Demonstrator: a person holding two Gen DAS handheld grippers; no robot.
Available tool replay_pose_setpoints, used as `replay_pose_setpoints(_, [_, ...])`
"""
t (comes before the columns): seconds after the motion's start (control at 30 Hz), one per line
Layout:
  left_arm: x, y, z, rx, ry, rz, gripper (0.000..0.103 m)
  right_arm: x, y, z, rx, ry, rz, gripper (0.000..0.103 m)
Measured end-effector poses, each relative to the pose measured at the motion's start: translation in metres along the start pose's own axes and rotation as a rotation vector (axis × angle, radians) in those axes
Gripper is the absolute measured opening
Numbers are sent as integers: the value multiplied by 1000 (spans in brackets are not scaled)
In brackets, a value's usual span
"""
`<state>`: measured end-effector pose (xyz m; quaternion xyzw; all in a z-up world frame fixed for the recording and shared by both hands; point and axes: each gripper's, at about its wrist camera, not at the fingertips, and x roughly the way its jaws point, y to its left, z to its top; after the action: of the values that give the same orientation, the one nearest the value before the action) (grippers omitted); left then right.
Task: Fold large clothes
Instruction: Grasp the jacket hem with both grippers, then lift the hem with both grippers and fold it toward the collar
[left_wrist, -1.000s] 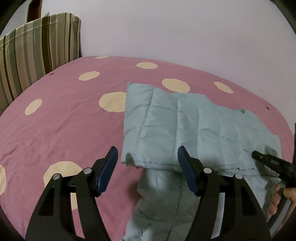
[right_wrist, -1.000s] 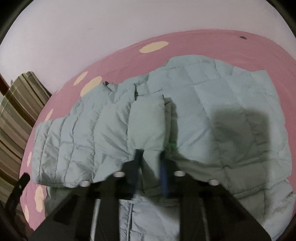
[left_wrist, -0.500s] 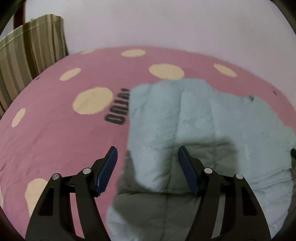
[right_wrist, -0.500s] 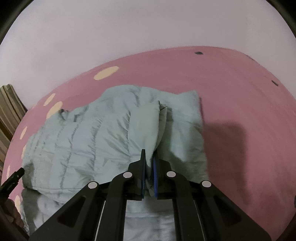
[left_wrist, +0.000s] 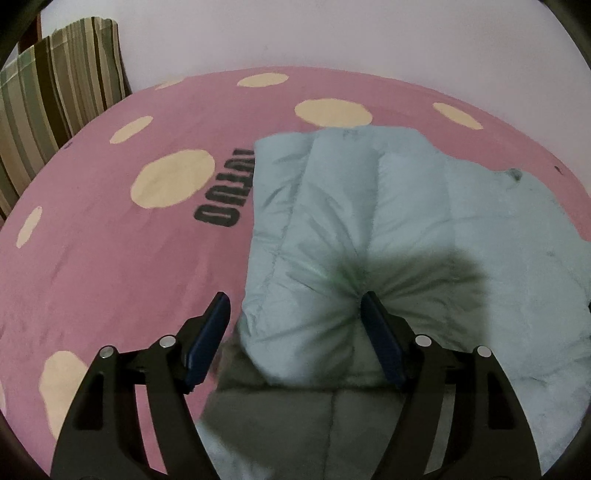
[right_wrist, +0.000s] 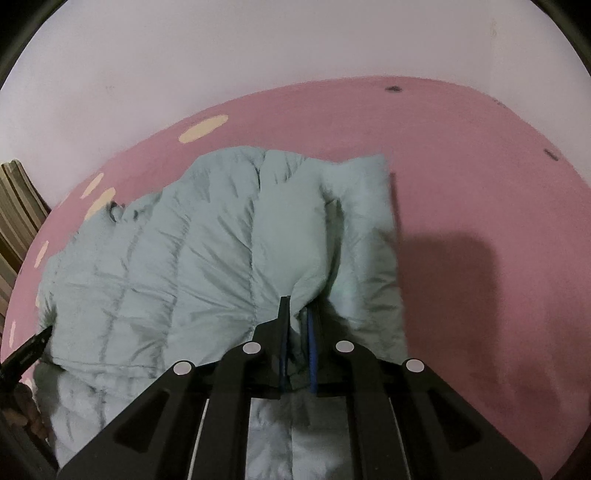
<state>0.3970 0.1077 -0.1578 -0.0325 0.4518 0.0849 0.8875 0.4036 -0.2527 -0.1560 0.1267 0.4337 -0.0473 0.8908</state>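
Pale blue-green quilted fabric makes up the jacket (left_wrist: 388, 221), which is spread on the pink bedspread (left_wrist: 110, 258) with a folded upper layer lying over a lower one. In the left wrist view its left edge is seen running beside the dark lettering (left_wrist: 225, 192) printed on the bedspread, and its far end is seen close to the cream dots (left_wrist: 332, 112) near the bed's far edge. In the right wrist view the jacket (right_wrist: 207, 258) is seen to cover the left and middle of the bed, while bare pink bedspread (right_wrist: 480, 221) is left toward the right edge.

The right gripper (right_wrist: 297, 325) is held low and pointed forward over the near part of the jacket, and its fingers (right_wrist: 283, 332) are clamped together on a bunched ridge of the upper layer, with creases drawn toward the pinch.

The left gripper (left_wrist: 295, 317) is held just above the near left part of the jacket, with its blue-padded fingers (left_wrist: 373, 325) spread wide apart. One finger is seen at the jacket's left edge over the bedspread; the other is pressed into the fabric, where folds are gathered around its tip. A shadow is cast on the jacket ahead of it. Its black tip (right_wrist: 31, 347) can be made out at the left border of the right wrist view.

A striped pillow (left_wrist: 59, 92) is propped at the far left corner of the bed, against a plain pale wall (left_wrist: 332, 33).
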Motion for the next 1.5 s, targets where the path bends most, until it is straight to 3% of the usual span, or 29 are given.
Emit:
replay_pose_setpoints(0.03, [-12,1,2,1,-29,-25,73,-10,1,2,-2,-26,0,9])
replay_pose_setpoints(0.07, [-21,0,4,5,-56,-31,74,-20,3,6,-12,-51,-3,17])
replay_pose_setpoints(0.1, [-26,-1,7,10,-75,-31,74,-24,5,8,-20,-66,-4,37])
replay_pose_setpoints(0.17, [-32,-6,18,20,-117,-43,74,-31,12,17,-33,-107,1,58])
replay_pose_setpoints(0.4, [11,-27,42,32,-102,-33,75,1,48,42,-73,-110,43,58])
replay_pose_setpoints(0.53, [36,-31,43,46,-68,-3,79,31,57,44,-113,-58,10,58])
replay_pose_setpoints(0.7, [57,-30,41,32,-10,-27,83,69,56,31,-156,36,-33,60])
replay_pose_setpoints(0.87, [64,-29,40,27,-5,-37,85,69,58,27,-174,24,-46,60])
replay_pose_setpoints(1.07, [26,-14,36,-31,-24,-70,84,28,57,24,-166,-38,-21,60])
replay_pose_setpoints(1.2, [14,-12,19,-8,-30,-77,84,8,53,10,-160,-59,-6,60])
replay_pose_setpoints(1.5, [35,-18,2,14,9,-58,87,41,45,-14,-163,14,-26,62])
